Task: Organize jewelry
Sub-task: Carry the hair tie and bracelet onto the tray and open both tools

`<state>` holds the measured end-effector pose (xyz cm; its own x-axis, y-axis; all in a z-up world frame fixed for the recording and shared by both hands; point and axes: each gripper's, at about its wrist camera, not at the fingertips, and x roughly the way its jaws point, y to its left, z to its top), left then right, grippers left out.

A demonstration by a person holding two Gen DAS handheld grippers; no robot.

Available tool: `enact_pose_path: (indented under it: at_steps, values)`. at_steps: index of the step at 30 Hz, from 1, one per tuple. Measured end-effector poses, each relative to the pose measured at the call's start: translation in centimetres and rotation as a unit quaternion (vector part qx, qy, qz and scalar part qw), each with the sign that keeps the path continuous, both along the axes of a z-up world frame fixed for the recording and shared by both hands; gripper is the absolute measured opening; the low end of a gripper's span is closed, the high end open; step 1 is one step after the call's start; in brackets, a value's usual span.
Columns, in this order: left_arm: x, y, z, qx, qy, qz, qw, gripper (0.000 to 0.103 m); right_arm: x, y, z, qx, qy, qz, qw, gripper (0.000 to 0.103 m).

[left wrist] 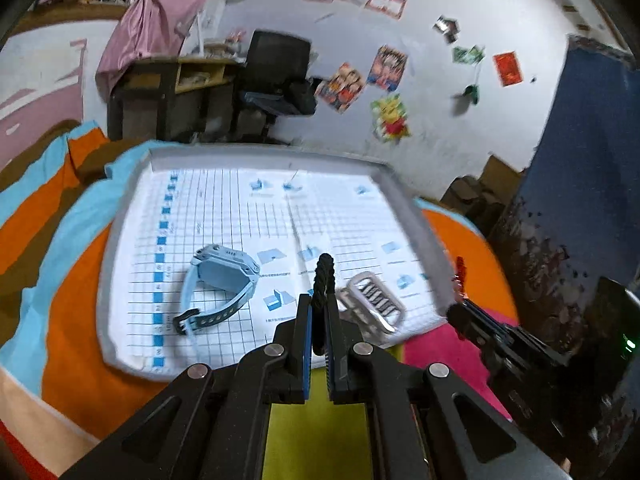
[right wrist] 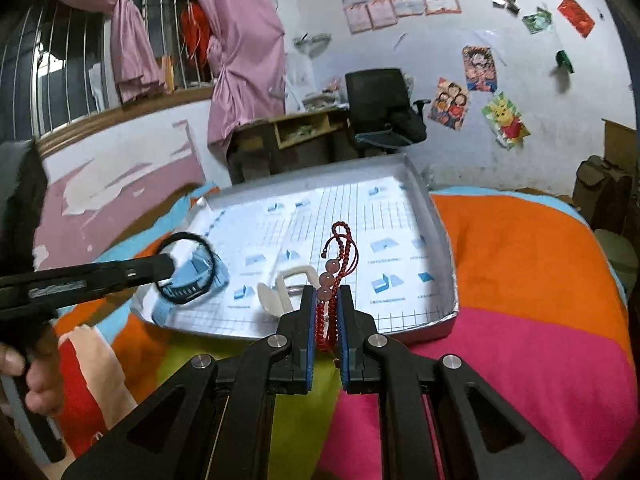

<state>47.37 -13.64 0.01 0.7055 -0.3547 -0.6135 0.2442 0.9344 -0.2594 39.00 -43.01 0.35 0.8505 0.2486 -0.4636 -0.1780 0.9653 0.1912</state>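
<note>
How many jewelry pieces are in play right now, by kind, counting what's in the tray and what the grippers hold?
Watches: 1, the blue watch lying in the tray.
White clips: 1, the white clip in the tray.
Bracelets or bands: 2, the black band in the left gripper, the red beaded bracelet in the right gripper.
Total: 4

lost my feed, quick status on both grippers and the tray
Left gripper shut on black band. Right gripper shut on red bead bracelet. Blue watch, white buckle in tray. Nothing blocking.
</note>
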Motion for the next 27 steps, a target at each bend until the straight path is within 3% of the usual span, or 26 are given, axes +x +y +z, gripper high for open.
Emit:
enact_pose_path:
  at_steps: [6,8,12,18,21,23,24,26,27]
  values:
    - [1.7,-0.9,-2.5,-0.006,0.044,0.030,0.9986,0.006,1.5,-0.4,-0.7,-0.014,0.019,0.013,1.000,0.009]
    - [1.8,-1.3,-3.2,0.010,0.060,0.039,0.9974,0.006,1.7,-0.2,-1.6,-0.015,0.036,0.011,0.999,0.009]
    - [1.4,-1.9,-3.6,0.052,0.062,0.051,0.9955,0.006,1.9,-0.8,-2.3,0.007,0.051,0.004,0.999,0.010]
    - [1.0,-1.4,-3.1,0.047,0.064,0.059,0.9951,0.010,2.0,-1.2,-2.7,0.008,0.055,-0.004,0.998,0.014]
    - [0.9,-1.0,-2.6,0.040,0.060,0.061,0.9955,0.023,1.9,-1.2,-2.6,0.001,0.055,-0.009,0.998,0.014]
    - [0.4,-0.6,-2.1,0.029,0.051,0.064,0.9962,0.040,1.6,-1.3,-2.3,0.001,0.053,-0.011,0.999,0.016]
    - [0.2,-0.5,-1.9,0.024,0.047,0.066,0.9964,0.045,1.2,-1.3,-2.0,0.001,0.049,-0.014,0.999,0.020]
    - [-0.5,-0.1,-1.2,0.009,0.031,0.074,0.9968,0.066,0.4,-1.4,-1.5,0.005,0.040,-0.016,0.999,0.033]
    - [-1.0,0.1,-0.8,0.003,0.021,0.077,0.9968,0.068,-0.1,-1.6,-1.1,0.013,0.036,-0.017,0.999,0.041]
